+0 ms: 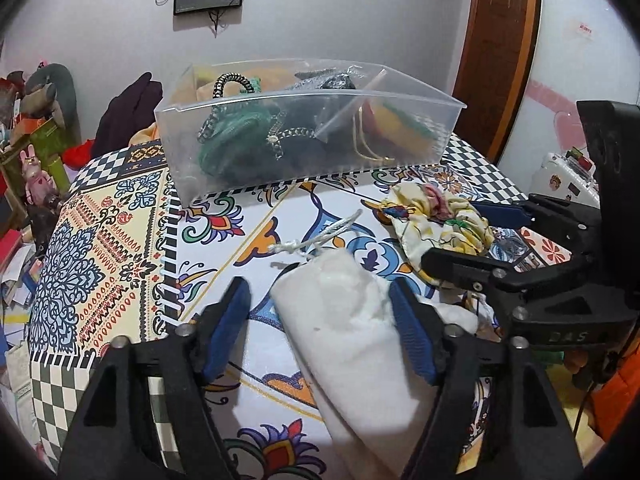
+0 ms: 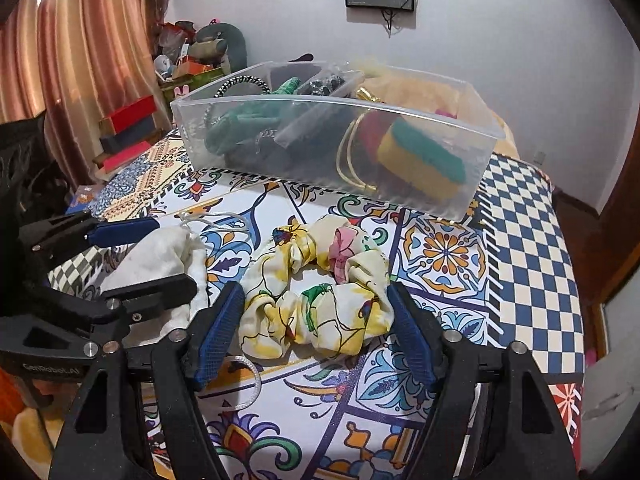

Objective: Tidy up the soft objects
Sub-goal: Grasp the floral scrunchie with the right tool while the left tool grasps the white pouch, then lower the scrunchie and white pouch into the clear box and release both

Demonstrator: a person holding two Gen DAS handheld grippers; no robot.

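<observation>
A white drawstring pouch lies on the patterned tablecloth between the fingers of my left gripper; the jaws are open around it, the right pad touching its side. It also shows in the right wrist view. A yellow floral scrunchie lies between the open fingers of my right gripper, with neither pad closed on it. The scrunchie and the right gripper also show in the left wrist view. A clear plastic bin at the back holds several soft items; it also shows in the right wrist view.
The bin holds green cord, a black pouch, and a yellow-green sponge. Boxes and toys crowd the floor left of the table. A wooden door stands at the back right. The checkered table edge drops off at right.
</observation>
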